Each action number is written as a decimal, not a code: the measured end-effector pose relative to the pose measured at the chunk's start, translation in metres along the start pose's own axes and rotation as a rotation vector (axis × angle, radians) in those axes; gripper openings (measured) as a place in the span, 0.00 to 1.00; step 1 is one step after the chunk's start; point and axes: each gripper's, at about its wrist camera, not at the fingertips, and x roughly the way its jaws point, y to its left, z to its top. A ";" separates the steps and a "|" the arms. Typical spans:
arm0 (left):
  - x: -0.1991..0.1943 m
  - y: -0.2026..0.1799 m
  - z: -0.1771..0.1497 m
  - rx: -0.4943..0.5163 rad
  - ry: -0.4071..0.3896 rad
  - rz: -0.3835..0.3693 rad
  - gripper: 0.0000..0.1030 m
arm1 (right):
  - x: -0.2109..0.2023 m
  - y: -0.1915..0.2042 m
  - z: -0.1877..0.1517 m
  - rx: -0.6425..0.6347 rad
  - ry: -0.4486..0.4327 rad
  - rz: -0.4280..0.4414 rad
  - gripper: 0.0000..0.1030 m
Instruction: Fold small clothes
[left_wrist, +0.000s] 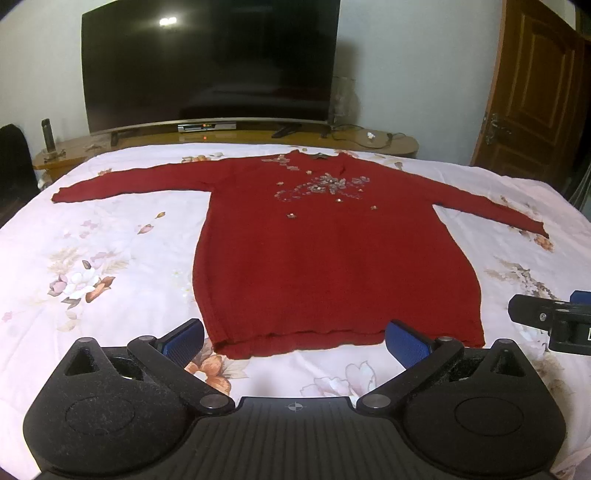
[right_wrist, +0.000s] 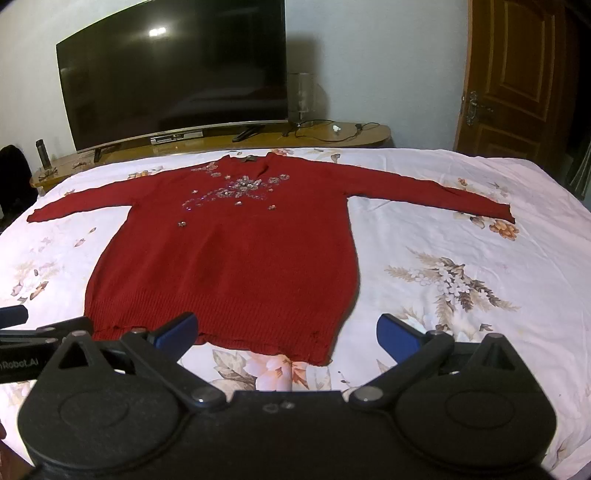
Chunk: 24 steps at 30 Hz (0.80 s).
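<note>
The left tool (left_wrist: 294, 343) and right tool (right_wrist: 287, 338) hover just short of the hem, both spread wide and empty. The red sweater (left_wrist: 325, 251) lies flat on the bed (left_wrist: 110, 240), sleeves outstretched. Folding well likely means pinching each cuff cleanly and bringing the sleeves inward.

"Robot.AI" in white on the black left claw (right_wrist: 22, 363), its start cut off.

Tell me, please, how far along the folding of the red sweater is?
Done: the red sweater lies spread flat on the floral bedsheet, sleeves out. In hand: nothing; the left hand-held gripper and right hand-held gripper are open near its hem. Left: every fold.
</note>
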 end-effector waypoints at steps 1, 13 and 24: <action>0.001 0.000 0.000 -0.001 0.002 0.000 1.00 | 0.000 0.000 0.000 -0.001 0.001 0.001 1.00; 0.002 -0.001 0.000 -0.005 0.008 0.001 1.00 | 0.002 0.000 0.001 -0.006 0.006 0.009 1.00; 0.003 -0.003 0.000 -0.007 0.014 0.001 1.00 | 0.002 0.000 0.002 -0.005 0.009 0.008 1.00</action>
